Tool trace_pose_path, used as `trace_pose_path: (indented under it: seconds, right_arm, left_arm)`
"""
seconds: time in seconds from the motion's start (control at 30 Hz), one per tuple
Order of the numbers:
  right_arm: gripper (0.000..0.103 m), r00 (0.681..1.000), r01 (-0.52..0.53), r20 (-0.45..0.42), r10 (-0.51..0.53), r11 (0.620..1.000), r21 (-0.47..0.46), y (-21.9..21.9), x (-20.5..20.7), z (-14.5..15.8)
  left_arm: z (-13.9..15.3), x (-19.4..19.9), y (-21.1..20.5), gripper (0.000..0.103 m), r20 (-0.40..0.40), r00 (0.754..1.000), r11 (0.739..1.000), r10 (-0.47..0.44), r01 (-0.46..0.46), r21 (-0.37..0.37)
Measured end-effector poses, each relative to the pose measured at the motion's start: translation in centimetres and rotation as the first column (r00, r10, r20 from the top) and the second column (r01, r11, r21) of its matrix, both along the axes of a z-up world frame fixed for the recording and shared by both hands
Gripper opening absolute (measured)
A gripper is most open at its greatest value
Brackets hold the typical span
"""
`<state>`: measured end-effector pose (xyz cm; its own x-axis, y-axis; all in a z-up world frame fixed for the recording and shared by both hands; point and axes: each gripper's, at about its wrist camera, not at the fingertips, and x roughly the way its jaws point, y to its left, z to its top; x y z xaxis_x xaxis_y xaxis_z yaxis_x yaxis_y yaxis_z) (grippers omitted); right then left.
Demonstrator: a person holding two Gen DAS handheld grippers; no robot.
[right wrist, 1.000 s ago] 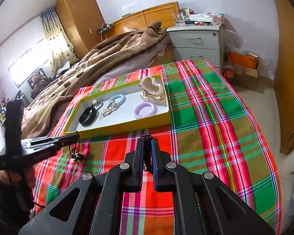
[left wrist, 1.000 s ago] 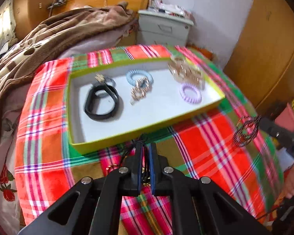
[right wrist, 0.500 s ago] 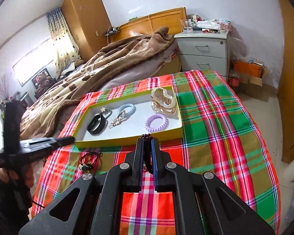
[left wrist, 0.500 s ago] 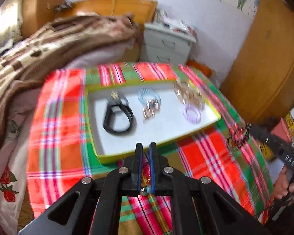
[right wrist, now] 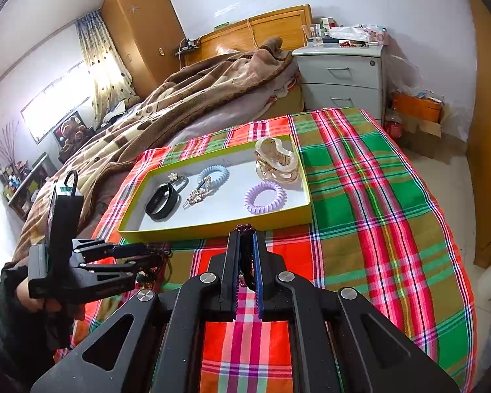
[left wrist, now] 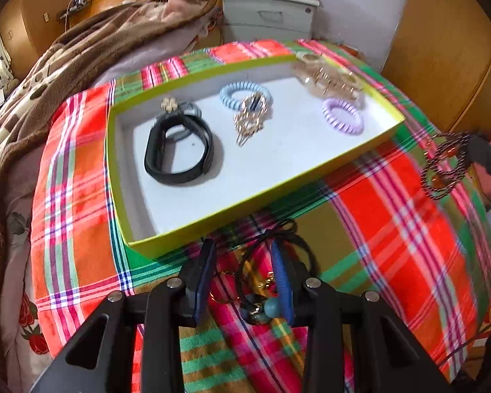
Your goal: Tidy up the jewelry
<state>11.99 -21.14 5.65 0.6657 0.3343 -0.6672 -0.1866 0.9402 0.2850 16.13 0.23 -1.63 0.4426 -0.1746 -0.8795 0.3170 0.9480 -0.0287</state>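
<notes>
I have the left gripper (left wrist: 244,281) low over the plaid cloth (left wrist: 392,229) on the bed, just in front of the near wall of the green-rimmed tray (left wrist: 262,196), and its fingers have just been opening: they now stand apart with the black cord necklace (left wrist: 275,262) lying slack between them on the cloth, its teal beads (left wrist: 265,308) and small gold bits bunched near the right pad, which they may still brush. So that piece looks released outside the tray, not in it. My right gripper (right wrist: 245,255) is clenched on a dark beaded bracelet (left wrist: 445,167), which dangles from the fingertips in the left camera and shows as a purple-brown cluster between the pads in the right one; it hangs above the cloth, short of the tray. Inside the tray already lie a black band (left wrist: 178,154), a blue coil tie (left wrist: 245,96), a lilac coil tie (left wrist: 342,119), a gold hair clip (left wrist: 250,121) and a clear gold-trimmed claw clip (left wrist: 330,80). I judge the cord necklace light, limp and prone to tangling, so I would pinch the cord close to the beads, where the weight sits, rather than a loose loop that could slide through. The beaded bracelet seems light and floppy too; the beads could roll between the pads, so a firm hold across several strands suits it, and I would lower it onto a bare patch of the tray floor at the near side.
</notes>
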Motion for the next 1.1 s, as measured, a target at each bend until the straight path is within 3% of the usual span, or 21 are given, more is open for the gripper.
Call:
trace_pose_path:
  seconds: [0.07, 0.17, 0.23, 0.3, 0.73, 1.1]
  right_arm:
    - [0.008, 1.000, 0.000, -0.003, 0.000, 1.000, 0.000, 0.0, 0.1, -0.1]
    - [0.008, 1.000, 0.004, -0.006, -0.004, 1.000, 0.002, -0.1, 0.1, -0.2]
    - [0.008, 1.000, 0.007, -0.007, -0.007, 1.000, 0.004, -0.2, 0.0, -0.2]
    - [0.008, 1.000, 0.009, -0.006, -0.009, 1.000, 0.006, -0.2, 0.0, -0.1]
    - [0.008, 0.999, 0.009, 0.037, -0.009, 1.000, 0.009, -0.3, -0.7, 1.3]
    - [0.008, 0.996, -0.030, 0.079, 0.029, 1.000, 0.011, 1.0, 2.1, 3.3]
  left_arm:
    - [0.0, -0.1, -0.2, 0.035, 0.016, 1.000, 1.000, -0.010, 0.010, 0.010]
    - [0.1, -0.1, -0.8, 0.022, 0.028, 0.999, 0.999, -0.040, 0.039, 0.021]
    - [0.2, 0.1, -0.8, 0.006, 0.028, 0.999, 0.999, -0.045, 0.044, 0.021]
    - [0.2, 0.3, -0.7, 0.004, 0.023, 0.999, 1.000, -0.031, 0.031, 0.004]
    - [5.1, -2.1, 1.8, 0.003, 0.115, 0.993, 0.983, 0.019, 0.003, -0.181]
    - [8.3, 0.1, 2.9, 0.003, 0.182, 0.980, 0.974, 0.075, -0.033, -0.226]
